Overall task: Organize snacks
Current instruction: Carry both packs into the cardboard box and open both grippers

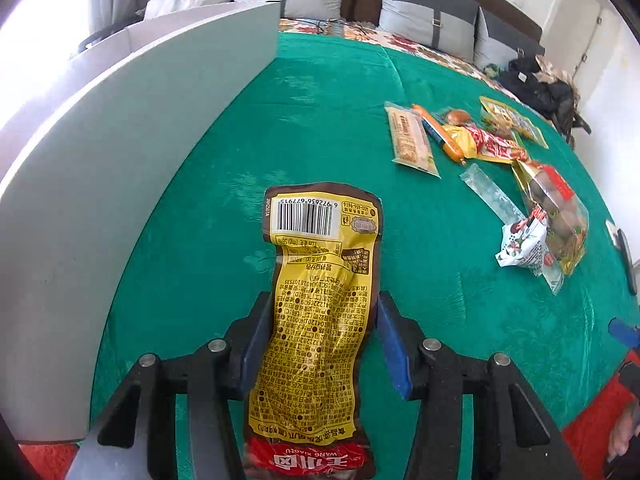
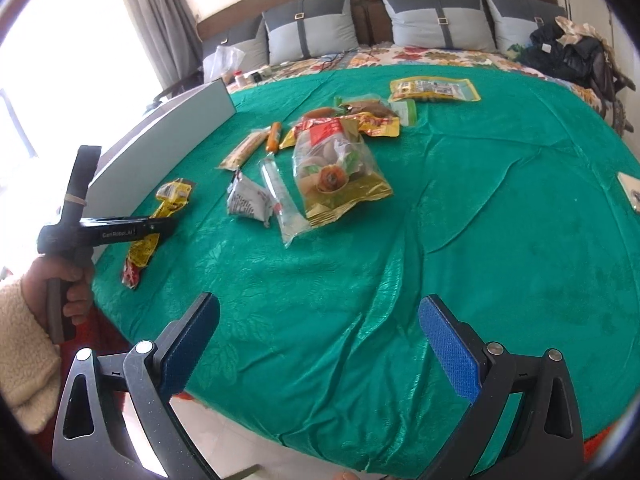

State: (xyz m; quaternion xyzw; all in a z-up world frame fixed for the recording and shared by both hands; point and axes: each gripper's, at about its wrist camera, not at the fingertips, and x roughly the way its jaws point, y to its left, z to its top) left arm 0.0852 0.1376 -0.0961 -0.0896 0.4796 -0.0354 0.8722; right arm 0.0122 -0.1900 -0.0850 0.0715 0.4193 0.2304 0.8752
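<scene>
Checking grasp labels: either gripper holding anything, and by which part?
The left gripper holds the yellow snack packet, jaws closed on its long side edges around mid-length. The right gripper is open and holds nothing.

A long yellow snack packet (image 1: 316,312) with a barcode end and a red end lay flat, back side up, on the green cover just beside the grey box (image 1: 132,184), well apart from the heaped snacks (image 1: 508,168).
</scene>
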